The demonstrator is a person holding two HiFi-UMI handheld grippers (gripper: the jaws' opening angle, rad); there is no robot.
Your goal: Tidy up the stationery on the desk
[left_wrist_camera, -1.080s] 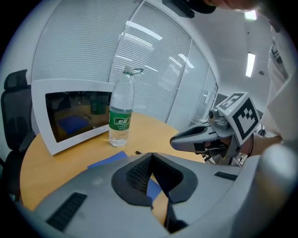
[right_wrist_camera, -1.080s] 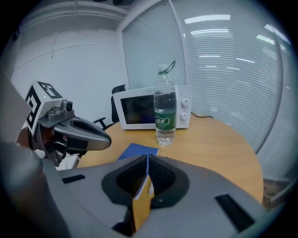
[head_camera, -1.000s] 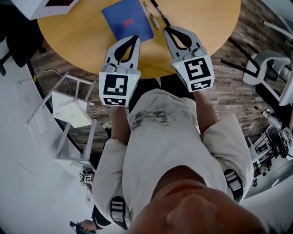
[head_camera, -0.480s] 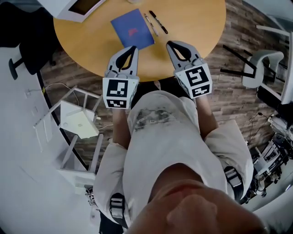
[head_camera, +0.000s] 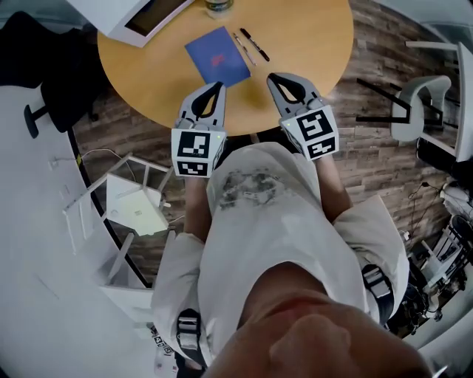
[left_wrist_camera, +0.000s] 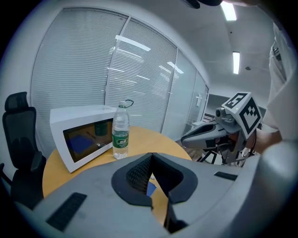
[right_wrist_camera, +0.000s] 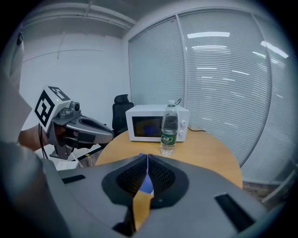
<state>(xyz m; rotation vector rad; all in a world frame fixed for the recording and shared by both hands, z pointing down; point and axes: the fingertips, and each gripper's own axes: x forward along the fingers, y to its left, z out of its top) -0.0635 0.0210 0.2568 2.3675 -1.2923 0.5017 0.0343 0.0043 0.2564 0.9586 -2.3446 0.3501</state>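
so on the table (head_camera: 310,44) there's a notebook (head_camera: 216,57) in the middle, two pens (head_camera: 253,44) just beside it on the right, bottle (head_camera: 219,6) behind it, microwave (head_camera: 140,15) at the back left

No legible text, number or brand name is visible.

The bottle (left_wrist_camera: 120,130) on the bench (head_camera: 148,66) carries a green label (left_wrist_camera: 120,138) with white print. The characters are too small to read in either gripper view.

The notebook (head_camera: 218,56) cover bears a small red mark (head_camera: 219,50). It cannot be read.

The left cube (head_camera: 196,151) on the left gripper (head_camera: 219,84) and the right cube (head_camera: 316,133) on the right gripper (head_camera: 270,75) each show black-and-white square markers. These are coded block patterns, not letters or digits.
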